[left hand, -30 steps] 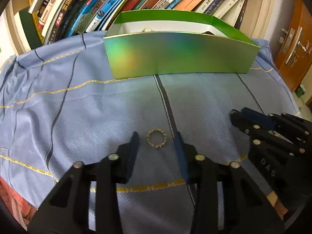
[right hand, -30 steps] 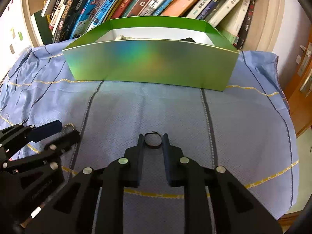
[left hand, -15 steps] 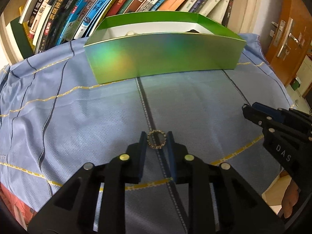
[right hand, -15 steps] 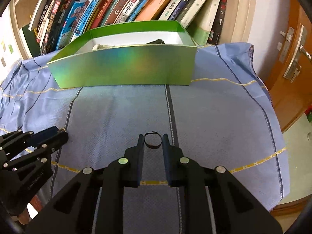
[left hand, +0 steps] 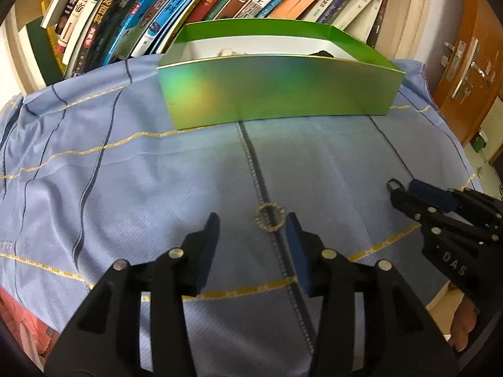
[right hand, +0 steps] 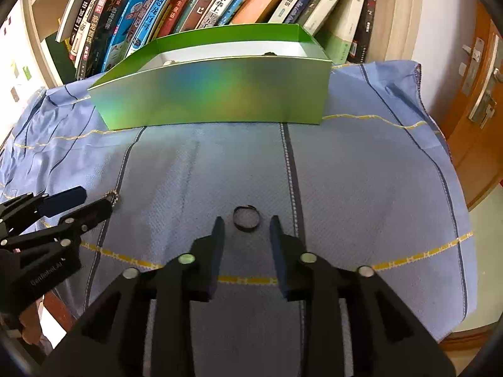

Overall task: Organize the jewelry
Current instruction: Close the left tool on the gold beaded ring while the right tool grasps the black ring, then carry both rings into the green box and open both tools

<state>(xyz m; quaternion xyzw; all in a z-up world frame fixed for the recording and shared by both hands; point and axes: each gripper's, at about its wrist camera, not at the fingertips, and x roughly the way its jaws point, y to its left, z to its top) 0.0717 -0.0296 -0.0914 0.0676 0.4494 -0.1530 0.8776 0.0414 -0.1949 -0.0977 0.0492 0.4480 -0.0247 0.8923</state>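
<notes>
Gold ring [left hand: 270, 218] lies flat on the blue-clothed tabletop [left hand: 157, 188], just ahead of the left claw [left hand: 251, 224], nearer its right finger; dark ring [right hand: 246, 218] sits likewise before the right claw [right hand: 246, 227] (both claws' jaws opening, gripping nothing).

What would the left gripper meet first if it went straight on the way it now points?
Probably the gold beaded ring, lying on the blue cloth just ahead of the left gripper, whose opening jaws flank it without touching. Past it, only cloth; depth is uncertain.
</notes>
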